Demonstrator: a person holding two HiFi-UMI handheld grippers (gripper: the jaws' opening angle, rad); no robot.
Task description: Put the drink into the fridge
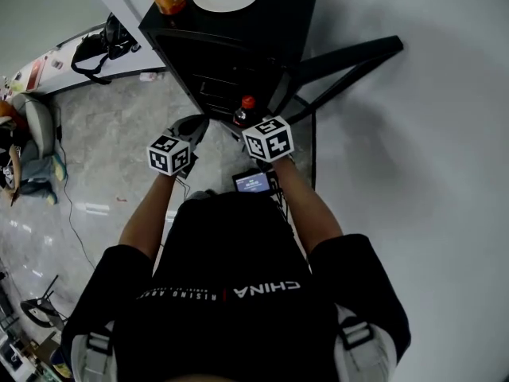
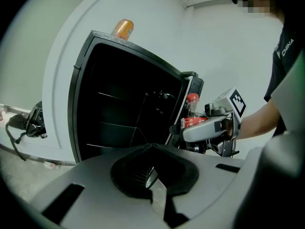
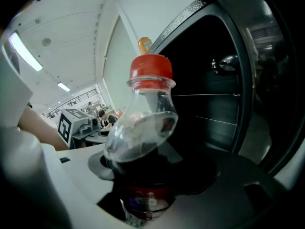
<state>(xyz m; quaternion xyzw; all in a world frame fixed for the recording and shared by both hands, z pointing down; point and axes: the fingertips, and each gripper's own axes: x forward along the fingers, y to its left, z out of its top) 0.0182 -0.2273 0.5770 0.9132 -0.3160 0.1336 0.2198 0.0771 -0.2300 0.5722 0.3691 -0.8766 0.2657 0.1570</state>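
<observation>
before the open fridge [image 2: 124,109], right claw [image 3: 143,199] clamps the drink [image 3: 143,142].

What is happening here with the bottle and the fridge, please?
A person holds a gripper in each hand before a small black fridge whose door stands open. The right gripper is clamped on a red-capped bottle of dark drink, held upright just outside the opening. The left gripper is shut and empty. The bottle is not yet inside.
</observation>
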